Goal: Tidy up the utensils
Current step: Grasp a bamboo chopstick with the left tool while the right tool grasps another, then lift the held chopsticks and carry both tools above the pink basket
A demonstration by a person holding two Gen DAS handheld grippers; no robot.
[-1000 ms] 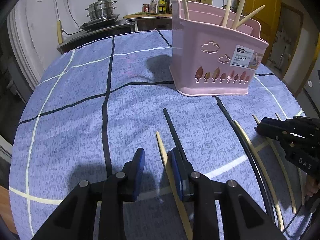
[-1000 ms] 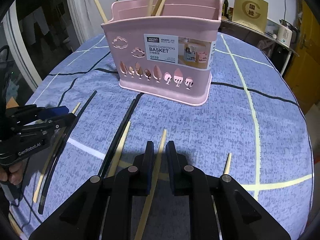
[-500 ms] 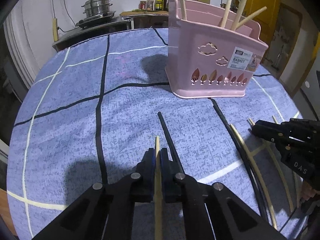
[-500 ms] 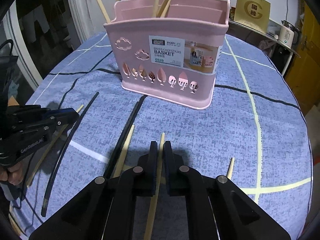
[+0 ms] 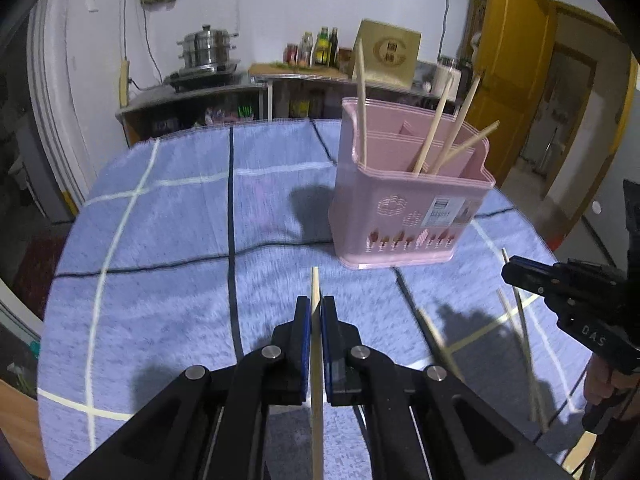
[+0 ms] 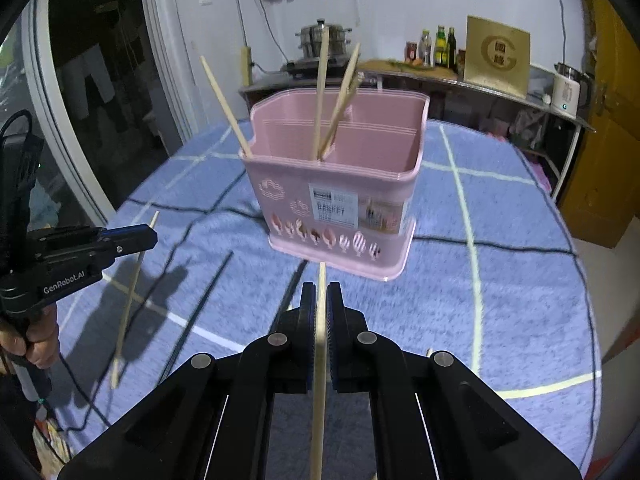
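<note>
Left chopstick (image 5: pixel 316 300): pale wood, clamped between the blue pads of the left tool (image 5: pixel 316 312), tip poking out ahead of the fingers, shaft running back under the tool body; clear of the cloth.
Right chopstick (image 6: pixel 321 280): pale wood, gripped the same way in the right tool (image 6: pixel 321 296), tip pointing at the foot of the basket.
Left tool: narrow, closed on its chopstick; seen from the right tool's camera it sits far to the left, held by a hand (image 6: pixel 38 344).
Right tool: narrow, closed on its chopstick; seen from the left tool's camera it sits far to the right.
Basket (image 6: pixel 336 184): pink plastic, divided, leaf and cloud cut-outs, paper label; stands upright ahead of both tools, well beyond the tips.
Chopsticks in basket (image 6: pixel 320 92): four pale ones, leaning, in the front compartments.
Loose chopsticks (image 5: pixel 524 344): pale ones lying on the cloth between the two tools, blurred.
Dark chopsticks (image 6: pixel 204 296): black, lying on the cloth, ahead and left of the right tool.
Table (image 5: pixel 168 240): round, covered by a blue cloth with black and white lines.
Background: steel pot (image 5: pixel 206 46), bottles (image 5: pixel 320 44) and a gold-lettered box (image 5: pixel 394 52) on a far counter.
</note>
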